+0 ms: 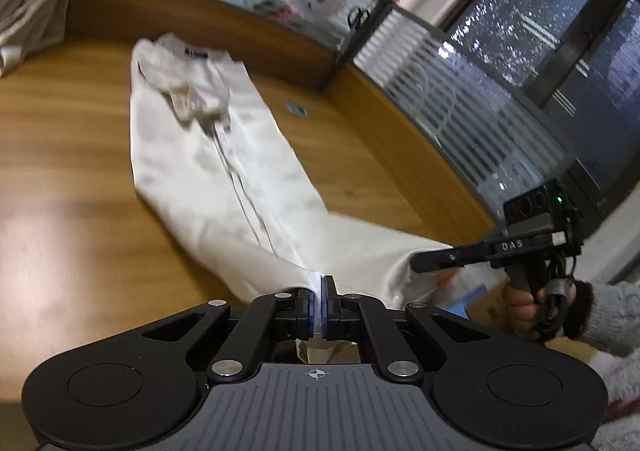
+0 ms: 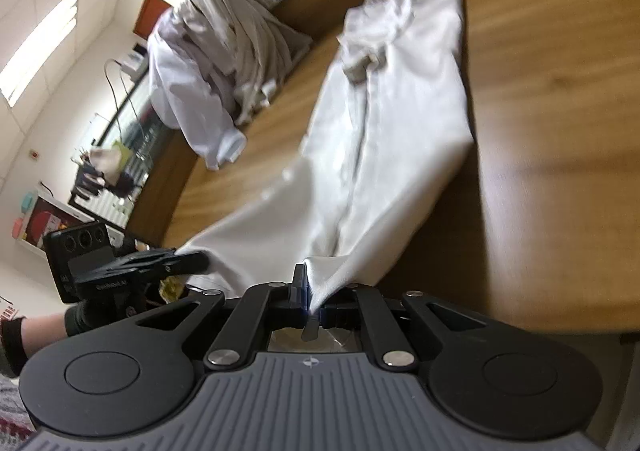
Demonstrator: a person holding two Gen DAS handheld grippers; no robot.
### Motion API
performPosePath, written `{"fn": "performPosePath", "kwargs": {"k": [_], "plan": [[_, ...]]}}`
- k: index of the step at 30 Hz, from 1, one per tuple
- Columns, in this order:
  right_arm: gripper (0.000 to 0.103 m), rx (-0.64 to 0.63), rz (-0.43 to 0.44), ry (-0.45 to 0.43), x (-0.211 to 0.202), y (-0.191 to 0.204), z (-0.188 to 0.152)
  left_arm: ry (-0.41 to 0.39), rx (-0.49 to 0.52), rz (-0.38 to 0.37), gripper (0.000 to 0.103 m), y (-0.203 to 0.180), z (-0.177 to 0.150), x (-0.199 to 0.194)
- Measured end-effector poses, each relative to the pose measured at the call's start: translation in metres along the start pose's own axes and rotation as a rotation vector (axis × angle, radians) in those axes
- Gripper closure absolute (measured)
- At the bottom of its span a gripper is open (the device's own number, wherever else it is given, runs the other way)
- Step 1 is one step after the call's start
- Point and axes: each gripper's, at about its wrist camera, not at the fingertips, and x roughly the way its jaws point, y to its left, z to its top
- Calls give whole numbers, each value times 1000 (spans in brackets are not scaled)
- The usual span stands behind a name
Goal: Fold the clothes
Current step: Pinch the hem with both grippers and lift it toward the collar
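A long white garment lies stretched along the wooden table, its collar end far from me and sleeves folded onto its chest. My left gripper is shut on the near hem, with white cloth pinched between the blue pads. In the same view my right gripper grips the hem's other corner at the right. From the right wrist view the garment runs away up the table, and my right gripper is shut on its hem. The left gripper holds the hem's other corner at the left, lifted off the table.
A heap of white clothes sits on the table's far left side. A low wooden partition with glass panels borders the desk, and a small round grommet is set in the tabletop beside the garment. A hand in a grey sleeve holds the right tool.
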Motion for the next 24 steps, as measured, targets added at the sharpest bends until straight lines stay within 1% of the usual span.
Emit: {"fn": "performPosePath", "kwargs": {"k": [4, 7, 14, 18, 24], "plan": [[98, 3, -14, -51, 3, 6, 32, -51, -3, 15, 98, 9, 25, -3], [98, 5, -34, -82, 7, 3, 53, -76, 5, 9, 98, 18, 44, 0], [98, 18, -81, -144, 24, -5, 110, -101, 38, 3, 98, 50, 90, 14], [98, 4, -106, -165, 40, -6, 144, -110, 76, -19, 98, 70, 120, 23], [98, -22, -133, -187, 64, -10, 194, -119, 109, -24, 98, 98, 167, 42]]}}
